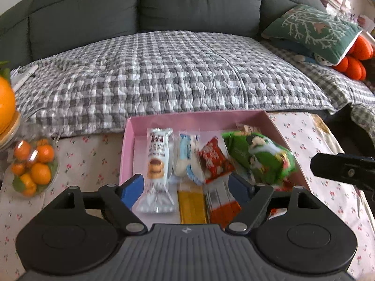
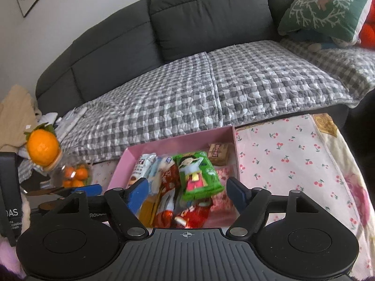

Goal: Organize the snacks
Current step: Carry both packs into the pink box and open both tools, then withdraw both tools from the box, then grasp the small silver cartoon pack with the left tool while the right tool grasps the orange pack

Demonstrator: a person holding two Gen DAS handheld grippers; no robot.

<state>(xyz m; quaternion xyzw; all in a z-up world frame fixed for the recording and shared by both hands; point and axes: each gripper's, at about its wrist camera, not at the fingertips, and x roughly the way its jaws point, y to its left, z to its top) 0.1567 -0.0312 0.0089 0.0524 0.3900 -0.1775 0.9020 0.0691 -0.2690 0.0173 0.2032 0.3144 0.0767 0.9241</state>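
Brown packet (image 2: pixel 218 153) clear only from right wrist, behind green bag (image 2: pixel 198 174)

White letters "DAS" on the black device (image 2: pixel 9 201) at my left, smaller lines beneath too cut off to read, "Robo…" partly showing on my left gripper (image 2: pixel 86 190), snack wrapper print illegible

Snack count in one pink box (image 1: pixel 128 140)

Inside: one white biscuit packet (image 1: pixel 157 161), one blue-white packet (image 1: pixel 187 161), one green packet (image 1: pixel 260 159), one yellow bar (image 1: pixel 191 206), one brown packet (image 2: pixel 219 151), at least three red-wrapped snacks (image 1: pixel 214 162). Beside it: one bowl of roughly seven small oranges (image 1: pixel 32 168).
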